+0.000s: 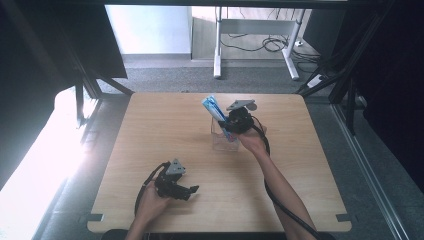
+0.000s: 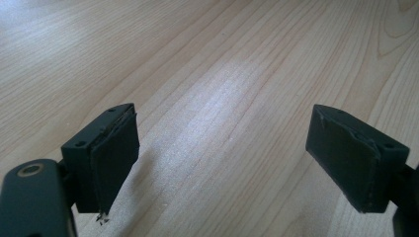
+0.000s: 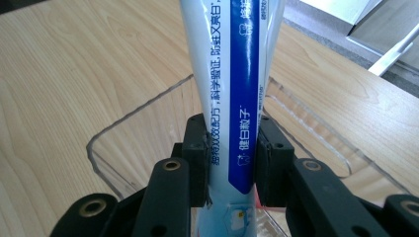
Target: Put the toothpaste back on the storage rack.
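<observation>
Jaws of the right gripper (image 1: 234, 125), seen from the high view, pinch a blue and white toothpaste tube (image 1: 216, 111) over a clear plastic box (image 1: 223, 140) near the middle of the wooden table (image 1: 150, 130). Its long axis slants up and away to the left. Near the table's front edge, the left gripper (image 1: 192, 190) rests low.

Left gripper view: both jaws stand wide apart with nothing between, bare wood beneath.

Right gripper view: both jaws press the tube (image 3: 232, 98) from either side, its body running straight up above the box (image 3: 123, 143). Lowering it well probably means keeping the tube centred inside the rim and letting go only once its bottom end rests inside.
</observation>
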The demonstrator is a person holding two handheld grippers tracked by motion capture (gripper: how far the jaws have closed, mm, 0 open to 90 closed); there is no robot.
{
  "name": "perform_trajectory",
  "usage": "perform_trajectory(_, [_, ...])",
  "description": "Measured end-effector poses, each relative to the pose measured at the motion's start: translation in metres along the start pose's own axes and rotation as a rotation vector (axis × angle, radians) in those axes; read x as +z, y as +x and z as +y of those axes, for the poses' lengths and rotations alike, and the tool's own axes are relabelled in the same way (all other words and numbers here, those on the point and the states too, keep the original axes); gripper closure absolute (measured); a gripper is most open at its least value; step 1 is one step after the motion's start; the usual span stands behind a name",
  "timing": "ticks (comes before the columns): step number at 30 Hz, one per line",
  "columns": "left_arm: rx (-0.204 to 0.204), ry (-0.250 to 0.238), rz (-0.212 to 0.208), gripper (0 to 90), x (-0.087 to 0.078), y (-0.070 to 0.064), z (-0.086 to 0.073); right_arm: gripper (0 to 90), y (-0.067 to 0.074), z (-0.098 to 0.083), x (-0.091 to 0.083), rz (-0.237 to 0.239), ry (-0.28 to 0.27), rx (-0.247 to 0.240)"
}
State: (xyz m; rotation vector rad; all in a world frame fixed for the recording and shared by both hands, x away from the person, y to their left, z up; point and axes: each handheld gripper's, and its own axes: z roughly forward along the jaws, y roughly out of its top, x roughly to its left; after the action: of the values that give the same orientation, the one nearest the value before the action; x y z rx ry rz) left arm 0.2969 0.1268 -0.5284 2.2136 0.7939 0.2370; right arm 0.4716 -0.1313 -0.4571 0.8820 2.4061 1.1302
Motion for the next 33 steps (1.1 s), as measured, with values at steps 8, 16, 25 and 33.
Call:
perform_trajectory(8, [0.004,0.004,0.001,13.3,0.0007,-0.0006,0.0002,69.8,0.0035,0.0003,0.0009,-0.013,0.071,-0.018])
perform_trajectory(16, [0.008,0.01,0.002,13.4,0.0015,-0.0014,0.0004,68.4,0.0056,0.0026,0.0021,-0.018,0.115,-0.023])
perform_trajectory(25, [0.009,0.013,0.002,13.4,0.0023,-0.0015,0.0003,57.0,0.0039,0.0024,-0.0001,-0.002,0.107,-0.01])
perform_trajectory(33, [0.012,0.018,0.001,13.4,0.0034,-0.002,0.0004,39.6,0.0027,0.0051,-0.0048,0.028,0.079,-0.016])
